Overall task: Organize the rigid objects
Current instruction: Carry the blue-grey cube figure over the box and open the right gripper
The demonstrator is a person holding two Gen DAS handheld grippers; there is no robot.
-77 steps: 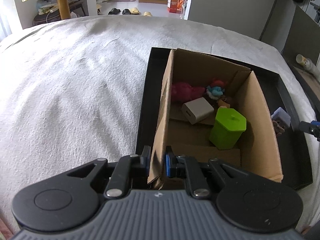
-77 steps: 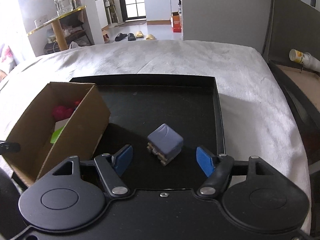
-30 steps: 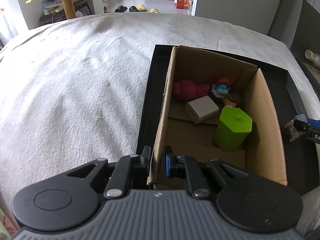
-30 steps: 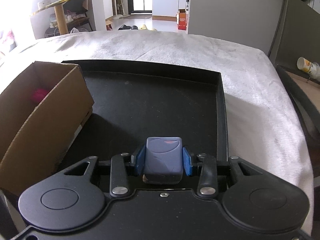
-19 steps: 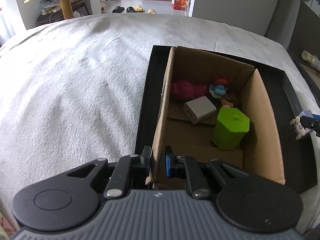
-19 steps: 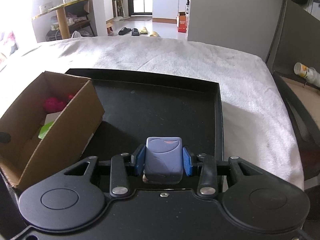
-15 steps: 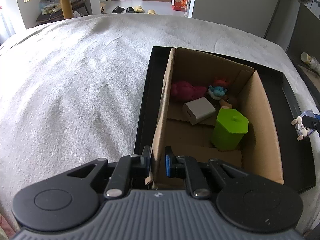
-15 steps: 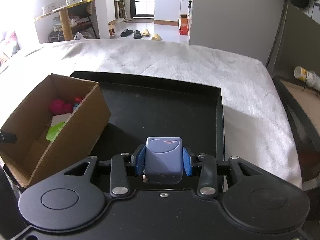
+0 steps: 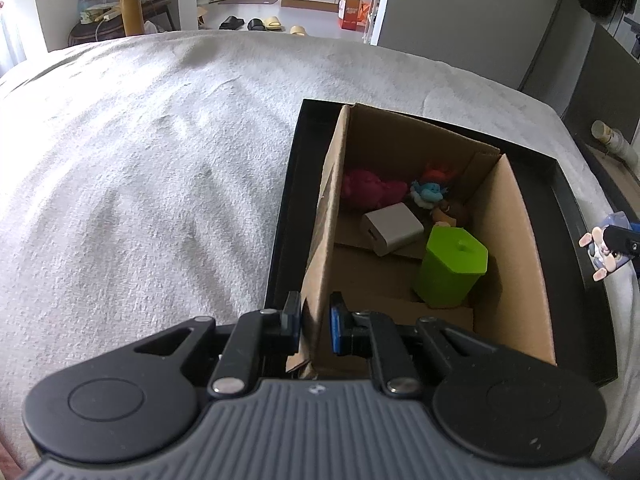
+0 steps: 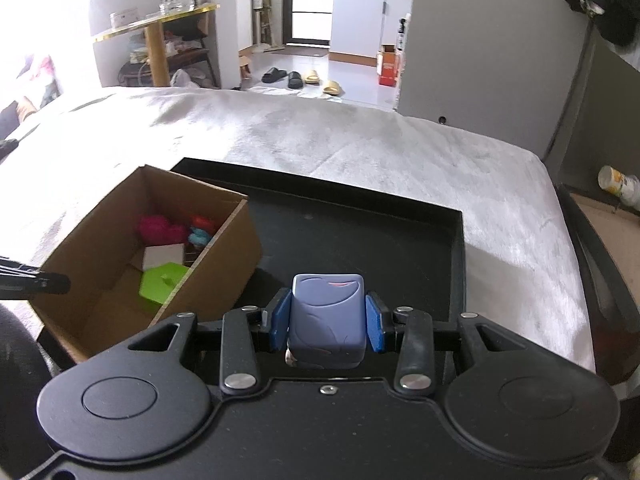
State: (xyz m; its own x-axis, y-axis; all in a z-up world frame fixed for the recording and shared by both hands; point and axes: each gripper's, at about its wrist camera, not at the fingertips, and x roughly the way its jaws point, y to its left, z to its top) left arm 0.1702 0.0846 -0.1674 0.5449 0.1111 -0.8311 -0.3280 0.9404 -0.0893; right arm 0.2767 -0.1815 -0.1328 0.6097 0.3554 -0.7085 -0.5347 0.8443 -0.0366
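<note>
Blue block toy (image 10: 328,318) is now off the black tray (image 10: 400,236) and carried in the air, right of the cardboard box (image 10: 224,252) and above the level of its rim. Right gripper (image 10: 327,322) is clamped on it, one blue pad on each side face. In the left wrist view the same toy (image 9: 606,248) shows at the far right edge, beyond the box's right wall, small pale feet hanging underneath.

Judgement: pick is complete; what remains for this item is the carry over the box's right wall and the release inside.

Left gripper (image 9: 314,326) is closed on the box's near-left wall, cardboard pinched between the pads, steadying it. Box sits at the tray's left end.

Inside the box: green lidded container (image 9: 450,270) nearest the right wall, white adapter (image 9: 392,229) behind it, pink plush (image 9: 370,189) and small blue-and-red figure (image 9: 430,190) at the far end. Bare cardboard floor shows left of the green container.

Against 2.6 s ago: toy then stood on the tray right of the box, between wide-open right pads. Half a second ago it was already gripped; the view now sits higher and looks further into the box. Left hold on the box unchanged throughout.
</note>
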